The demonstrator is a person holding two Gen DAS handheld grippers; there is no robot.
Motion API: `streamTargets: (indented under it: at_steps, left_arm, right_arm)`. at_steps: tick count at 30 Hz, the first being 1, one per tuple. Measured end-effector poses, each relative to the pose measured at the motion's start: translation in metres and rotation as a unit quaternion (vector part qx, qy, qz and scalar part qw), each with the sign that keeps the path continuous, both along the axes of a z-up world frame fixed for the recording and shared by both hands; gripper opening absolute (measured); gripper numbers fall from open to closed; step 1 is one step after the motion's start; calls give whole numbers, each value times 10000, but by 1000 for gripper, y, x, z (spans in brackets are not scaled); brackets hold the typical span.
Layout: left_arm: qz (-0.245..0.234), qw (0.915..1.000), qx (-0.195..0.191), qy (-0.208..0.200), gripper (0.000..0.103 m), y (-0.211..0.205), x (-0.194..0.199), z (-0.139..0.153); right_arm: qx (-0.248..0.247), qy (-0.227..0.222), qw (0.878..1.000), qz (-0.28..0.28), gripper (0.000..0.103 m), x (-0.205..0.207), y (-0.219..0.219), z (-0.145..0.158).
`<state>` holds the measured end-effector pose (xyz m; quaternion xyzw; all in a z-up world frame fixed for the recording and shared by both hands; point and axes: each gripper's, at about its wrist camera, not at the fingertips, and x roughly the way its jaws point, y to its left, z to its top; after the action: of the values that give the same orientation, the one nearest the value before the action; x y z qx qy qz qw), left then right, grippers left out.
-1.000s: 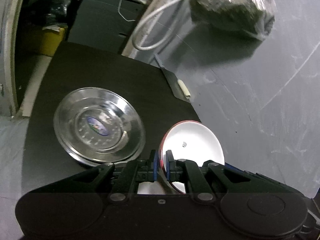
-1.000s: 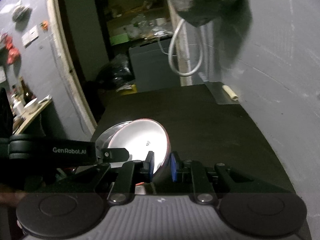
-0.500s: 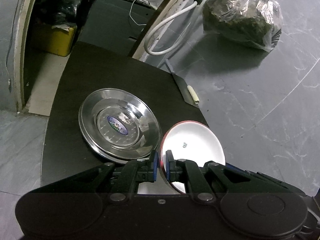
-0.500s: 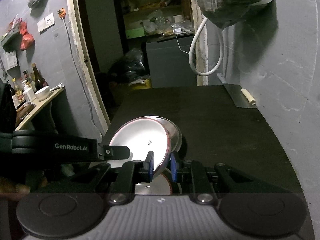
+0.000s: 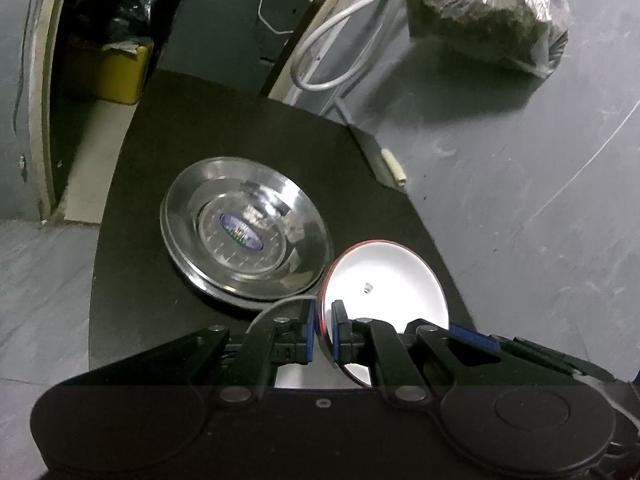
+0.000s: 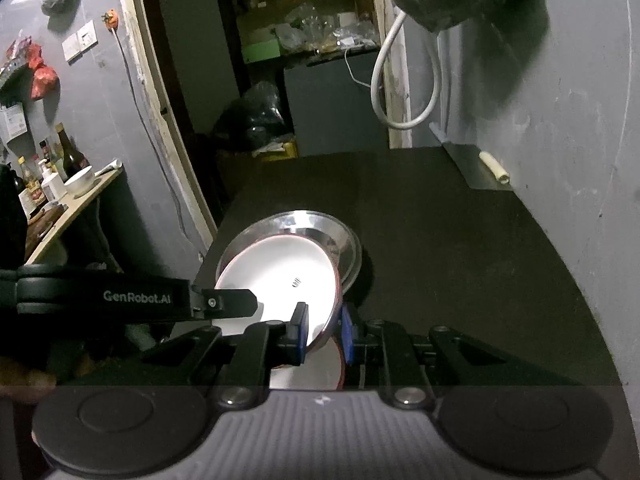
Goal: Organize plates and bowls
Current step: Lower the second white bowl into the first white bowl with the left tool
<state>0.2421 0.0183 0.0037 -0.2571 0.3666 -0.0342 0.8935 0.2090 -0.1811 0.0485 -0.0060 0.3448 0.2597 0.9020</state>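
A white bowl with a red rim (image 5: pixel 384 280) is tilted above the black table. My left gripper (image 5: pixel 323 330) is shut on its left rim. My right gripper (image 6: pixel 324 330) is shut on its right rim; the bowl (image 6: pixel 280 280) fills the middle of the right wrist view. A stack of steel plates with a blue sticker (image 5: pixel 244 230) lies on the table just left of and behind the bowl; it also shows in the right wrist view (image 6: pixel 320 224), partly hidden by the bowl. Another white dish (image 6: pixel 308 372) lies below the grippers.
The black table (image 5: pixel 160 300) runs along a grey wall (image 5: pixel 540 200). A cleaver with a pale handle (image 6: pixel 480 164) lies at the far right by the wall. A plastic bag (image 5: pixel 488 16) and white hose (image 5: pixel 336 52) hang above. The table's left edge drops to the floor.
Both grippers have carried the bowl forward and lower toward the steel plates. The plates now sit closer and more central in both views.
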Motion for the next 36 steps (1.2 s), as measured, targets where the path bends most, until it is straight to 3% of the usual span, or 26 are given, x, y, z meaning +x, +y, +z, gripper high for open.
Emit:
streamTargets:
  at_steps: [14, 36]
  left_arm:
    - [1, 9985, 178, 527, 8, -9, 5, -13]
    - [-11, 9953, 330, 910, 16, -18, 8, -18]
  right_arm:
    - [-64, 655, 9978, 24, 20, 9, 1, -22]
    - [-298, 892, 9953, 212, 20, 16, 7, -30]
